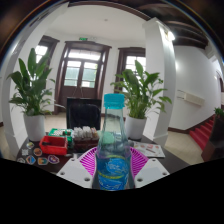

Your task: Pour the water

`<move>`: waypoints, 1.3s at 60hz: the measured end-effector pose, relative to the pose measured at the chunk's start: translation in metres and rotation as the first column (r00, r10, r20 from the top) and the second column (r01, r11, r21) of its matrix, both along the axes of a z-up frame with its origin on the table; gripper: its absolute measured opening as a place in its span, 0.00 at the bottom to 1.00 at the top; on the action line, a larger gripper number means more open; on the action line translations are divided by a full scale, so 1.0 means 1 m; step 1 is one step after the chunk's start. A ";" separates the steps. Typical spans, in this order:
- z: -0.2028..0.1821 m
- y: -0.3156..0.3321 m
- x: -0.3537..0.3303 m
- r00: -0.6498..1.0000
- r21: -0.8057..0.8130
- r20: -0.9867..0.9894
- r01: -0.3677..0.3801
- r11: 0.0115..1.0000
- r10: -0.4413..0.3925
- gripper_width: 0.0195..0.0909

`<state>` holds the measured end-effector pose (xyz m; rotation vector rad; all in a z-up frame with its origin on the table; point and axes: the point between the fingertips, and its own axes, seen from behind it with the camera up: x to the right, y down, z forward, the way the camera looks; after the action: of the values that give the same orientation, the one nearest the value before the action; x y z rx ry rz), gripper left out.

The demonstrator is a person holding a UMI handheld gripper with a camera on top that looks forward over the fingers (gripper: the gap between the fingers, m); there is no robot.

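The tongs (112,170) were closed on a clear plastic water bottle (113,145), with a pink pad (90,161) pressed against each side of its lower body. The bottle stood upright between the two fingers, its blue cap (114,100) at the top and a blue label (113,178) wrapped around its lower part. Whether the bottle's base rested on anything could not be told, since it was hidden low between the fingers.

Just beyond the tongs lay a dark worktop (170,157). On it, to the left of the bottle, sat a red box (53,145) with a green-capped container (52,135) just behind it, and small round colourful pieces (32,157) were scattered in front of the box. Behind the bottle's left shoulder stood a rack of small items (84,133), too small to make out. To the right of the bottle lay some flat papers or cards (150,149).

Past the worktop a dark chair back (83,112) stood behind the rack. A tall leafy plant in a white pot (34,100) stood at the left, and another plant in a white pot (138,105) stood just right of the bottle, near a white pillar (160,70). Farther back, dark wooden double doors (80,75) with glass panes closed off the room, and a green sign (84,39) hung above them. At the far right, a red-carpeted stair (208,132) rose along the wall.
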<state>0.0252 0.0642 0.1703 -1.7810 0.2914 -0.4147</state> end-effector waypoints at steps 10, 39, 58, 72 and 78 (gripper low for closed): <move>-0.052 -0.004 0.030 0.999 -0.032 -0.034 0.022 0.999 -0.023 0.34; -0.069 -0.004 0.024 0.993 0.030 -0.118 -0.012 0.999 0.015 0.64; -0.072 -0.076 -0.017 0.983 -0.034 -0.145 -0.118 0.992 0.112 0.89; -0.030 -0.150 -0.057 0.962 -0.029 -0.160 -0.228 0.973 0.221 0.90; -0.013 -0.175 -0.069 0.960 -0.068 -0.118 -0.264 0.962 0.255 0.89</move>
<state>-0.0437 -0.1108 0.1578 -1.8968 0.1143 -0.1440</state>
